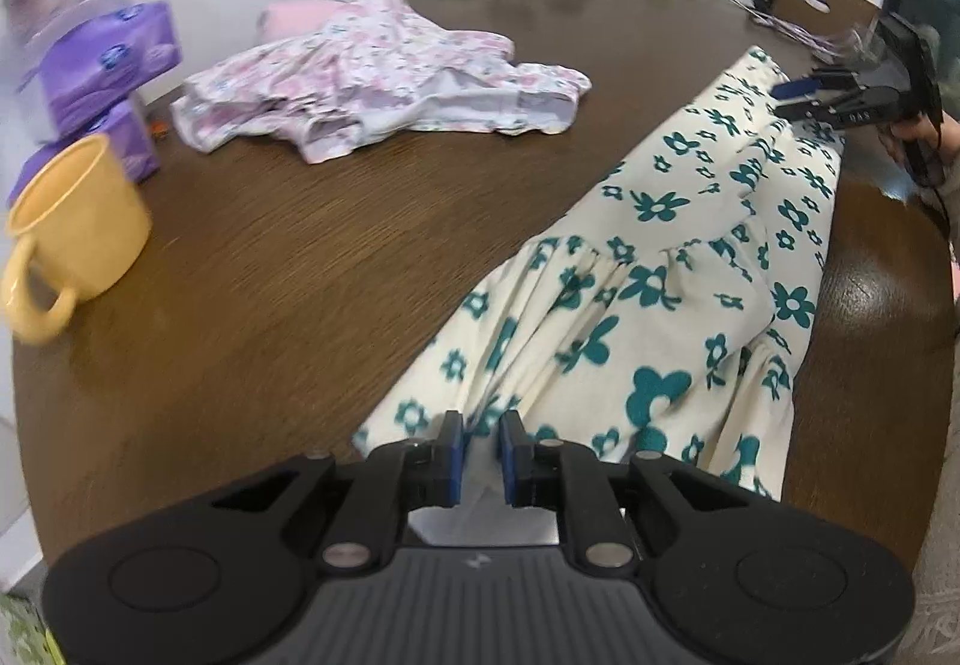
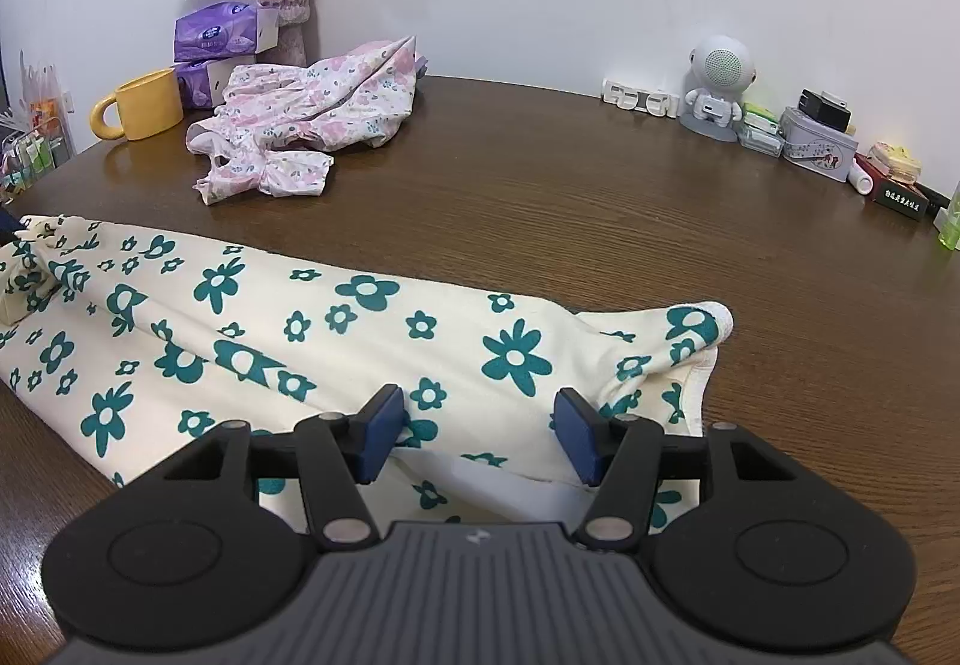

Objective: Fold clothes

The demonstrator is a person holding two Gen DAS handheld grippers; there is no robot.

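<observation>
A yellow mug [image 1: 75, 233] and purple tissue packs [image 1: 111, 65] are seen at the left of the dark wooden counter [image 1: 300, 269], with a crumpled pink floral garment [image 1: 384, 77] lying farther back. The cream dress with teal flowers [image 1: 672, 275] is stretched in a long band across the counter's near side. Its lower end is pinched between the nearly closed jaws of the left gripper [image 1: 480, 452]. At the far right end, the right gripper [image 2: 477, 434] is held with jaws spread wide above the fabric near the neckline, nothing being gripped. Small items and a white robot-shaped speaker [image 2: 717, 86] are lined along the wall
</observation>
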